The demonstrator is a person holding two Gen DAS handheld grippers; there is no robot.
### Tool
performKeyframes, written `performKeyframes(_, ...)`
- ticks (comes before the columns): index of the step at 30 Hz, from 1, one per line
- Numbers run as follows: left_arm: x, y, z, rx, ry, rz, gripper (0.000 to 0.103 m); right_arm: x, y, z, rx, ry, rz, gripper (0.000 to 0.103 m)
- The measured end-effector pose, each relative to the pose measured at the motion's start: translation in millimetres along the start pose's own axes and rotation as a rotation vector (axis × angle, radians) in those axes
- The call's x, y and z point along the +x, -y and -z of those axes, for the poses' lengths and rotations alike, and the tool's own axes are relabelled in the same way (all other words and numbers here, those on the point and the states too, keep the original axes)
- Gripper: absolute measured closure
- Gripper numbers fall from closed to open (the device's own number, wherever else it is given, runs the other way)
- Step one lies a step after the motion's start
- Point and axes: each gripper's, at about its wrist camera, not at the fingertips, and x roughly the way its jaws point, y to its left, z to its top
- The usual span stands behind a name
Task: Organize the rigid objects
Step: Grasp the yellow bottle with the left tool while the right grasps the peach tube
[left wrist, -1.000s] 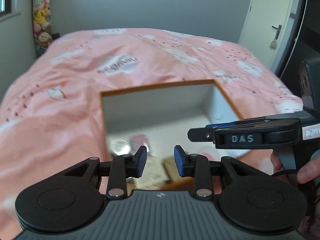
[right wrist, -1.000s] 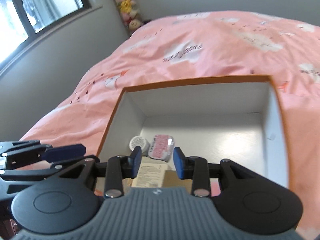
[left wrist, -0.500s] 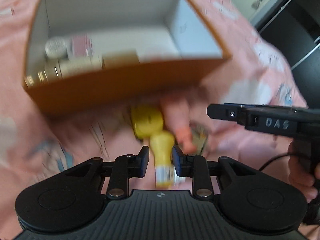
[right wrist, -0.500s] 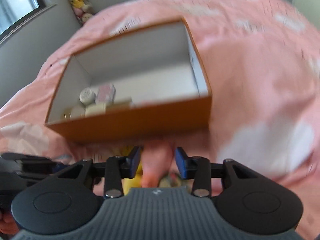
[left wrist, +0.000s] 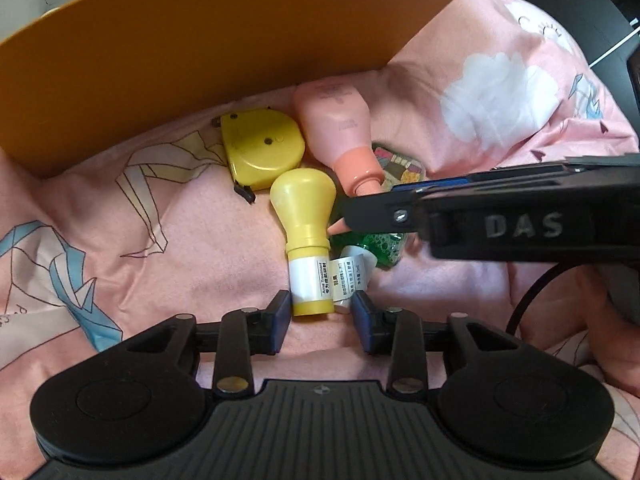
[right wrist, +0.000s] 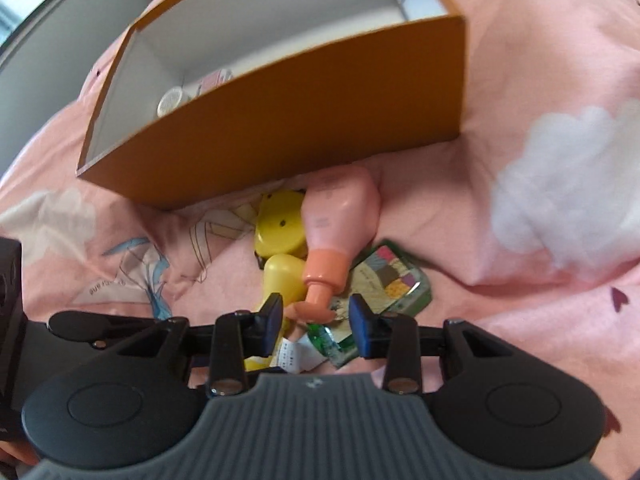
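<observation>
Left gripper: jaws opening, the base of a yellow bulb-headed bottle between them, pads not pressing on it. A small white labelled vial lies touching the bottle at its 3 o'clock.

Right gripper: jaws parted, the orange cap of a pink bottle between them; contact with the pads cannot be told. In the left wrist view this gripper reaches in from 3 o'clock above the pile.

Outward: a yellow tape measure at 11 o'clock of the yellow bottle, touching the pink bottle's side. A patchwork-printed packet and a green bubbly item sit under the pink bottle's neck. All lie on the pink bed cover.

At 12 o'clock stands the orange box, white inside, with small items in its far left corner.
</observation>
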Motion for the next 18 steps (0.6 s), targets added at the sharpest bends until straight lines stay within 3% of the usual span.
performKeyframes(5, 5, 3, 0, 0.013, -0.009, -0.011, 0.062, 10, -12, -6, -0.053, -0.01, 0.02, 0.066)
performKeyframes(7, 5, 4, 0, 0.013, -0.005, -0.005, 0.071, 10, -18, -5, -0.082, -0.008, 0.043, 0.075)
performKeyframes(9, 1, 6, 1, 0.018, 0.007, -0.016, 0.077, 10, -19, -5, -0.081, -0.007, 0.036, 0.077)
performKeyframes(13, -14, 6, 3, 0.007, 0.07, -0.047, 0.078, 1, -13, -5, -0.065, 0.014, 0.024, 0.077)
performKeyframes(18, -46, 4, 8, -0.015, 0.184, -0.097, 0.079, -19, -28, -7, -0.151, 0.108, 0.064, 0.077)
